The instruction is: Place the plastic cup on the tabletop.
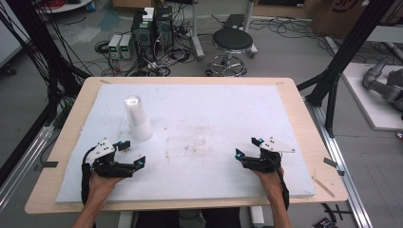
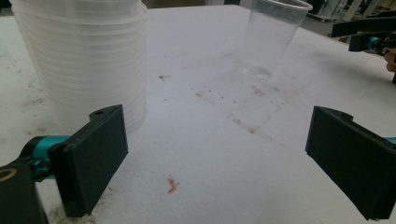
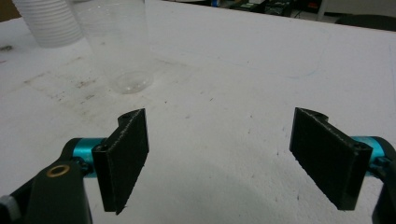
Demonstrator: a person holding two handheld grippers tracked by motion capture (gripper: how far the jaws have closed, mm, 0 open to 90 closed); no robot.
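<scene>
From the high view, your left hand-held gripper rests just beside the stack of cups on the white bench, and your right hand-held gripper sits well apart from it. In the left gripper view, the jaws stand wide with nothing between them, the stack at left, a single clear cup ahead. In the right gripper view, your jaws gape wide and bare, that clear cup standing upright beyond them.

On the foam board, the stack of cups stands at the left, and the single cup stands right of it, near the middle. The left gripper is just before the stack. The right gripper is well apart, at the right.
</scene>
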